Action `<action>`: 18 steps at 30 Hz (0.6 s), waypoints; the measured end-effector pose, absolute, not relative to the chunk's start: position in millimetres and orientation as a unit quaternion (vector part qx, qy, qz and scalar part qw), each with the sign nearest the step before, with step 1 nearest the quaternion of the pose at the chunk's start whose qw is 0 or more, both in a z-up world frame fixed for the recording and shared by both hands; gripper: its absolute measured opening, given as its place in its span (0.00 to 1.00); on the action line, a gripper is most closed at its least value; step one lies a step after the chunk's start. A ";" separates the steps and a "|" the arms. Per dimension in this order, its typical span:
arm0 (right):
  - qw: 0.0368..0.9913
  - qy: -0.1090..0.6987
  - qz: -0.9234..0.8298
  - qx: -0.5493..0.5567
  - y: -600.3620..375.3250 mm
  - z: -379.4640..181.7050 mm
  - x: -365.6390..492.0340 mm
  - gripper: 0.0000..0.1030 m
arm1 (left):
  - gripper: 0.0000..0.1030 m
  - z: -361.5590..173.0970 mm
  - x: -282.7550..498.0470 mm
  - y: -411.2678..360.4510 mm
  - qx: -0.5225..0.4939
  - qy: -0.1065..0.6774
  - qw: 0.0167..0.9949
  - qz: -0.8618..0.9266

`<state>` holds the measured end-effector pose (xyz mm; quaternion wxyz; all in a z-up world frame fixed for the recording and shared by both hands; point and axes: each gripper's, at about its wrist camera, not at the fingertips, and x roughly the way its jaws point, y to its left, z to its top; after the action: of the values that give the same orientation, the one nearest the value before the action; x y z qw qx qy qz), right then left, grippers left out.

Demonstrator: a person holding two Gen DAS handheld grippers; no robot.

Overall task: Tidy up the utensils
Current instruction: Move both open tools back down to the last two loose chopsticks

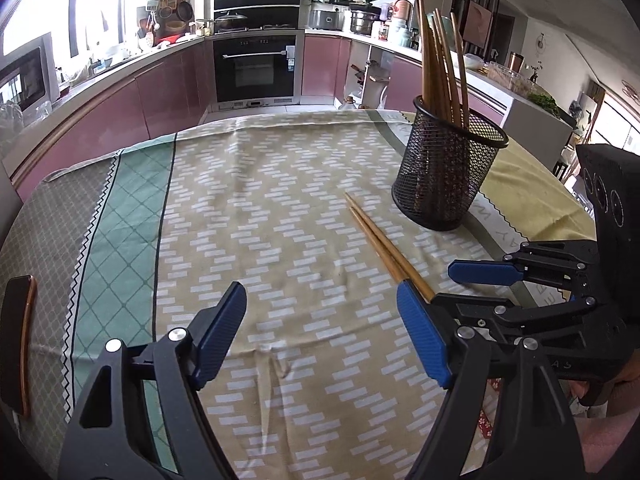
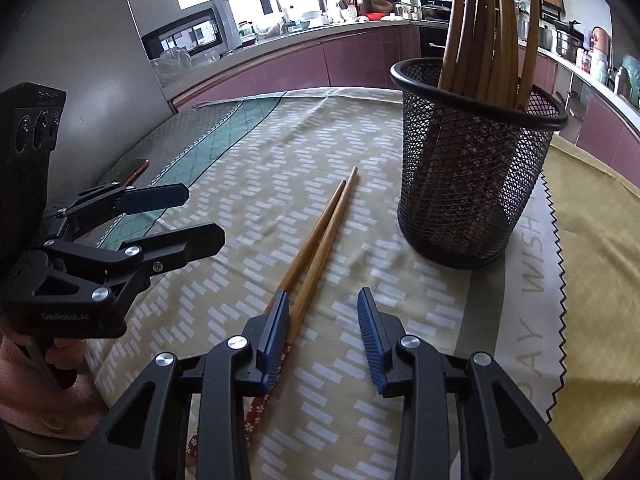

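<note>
Closest to me, the right gripper [image 2: 324, 336] hangs low over the desk [image 2: 420, 380] with its jaws partly spread. One chopstick of the loose pair [image 2: 316, 240] lies between the jaws, and the other runs under the left finger. The pads do not look like they pinch the wood yet, so I think nothing is held. The handle ends of the pair have a red flower pattern and lie nearest the gripper.

The left gripper [image 1: 320, 312] is on the side of the pair away from the black mesh cup [image 2: 476, 176]. Its jaws stand wide apart, with only the patterned cloth [image 1: 280, 200] between them. Its one finger sits right in front of the pair, but I cannot tell if it touches.

The tips of the pair point toward the cup, which stands upright farther back, near the tips but apart from them. Many wooden chopsticks [image 2: 484, 28] already stand inside it. So most of the job looks done. I think only this last pair is left to pick up and drop in.

A dark phone [image 1: 18, 344] lies flat at the desk edge, far from the cup.
</note>
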<state>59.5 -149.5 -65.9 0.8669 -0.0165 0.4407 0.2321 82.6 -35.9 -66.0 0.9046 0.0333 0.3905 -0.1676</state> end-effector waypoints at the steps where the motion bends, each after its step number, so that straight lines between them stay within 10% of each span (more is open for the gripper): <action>1: 0.867 0.442 0.231 -0.016 -149.8 -65.8 59.7 0.31 | 0.74 -66.7 82.6 -38.0 0.036 0.392 0.904 -0.170; 18: 0.867 0.444 0.226 -0.029 -148.0 -67.5 94.6 0.12 | 0.69 -77.9 83.7 -58.6 0.062 0.407 0.890 -0.198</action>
<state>94.6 -148.0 -67.5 0.8665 -0.0292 0.4443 0.2256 83.7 -58.6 -77.9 0.8895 0.0617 0.4071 -0.1981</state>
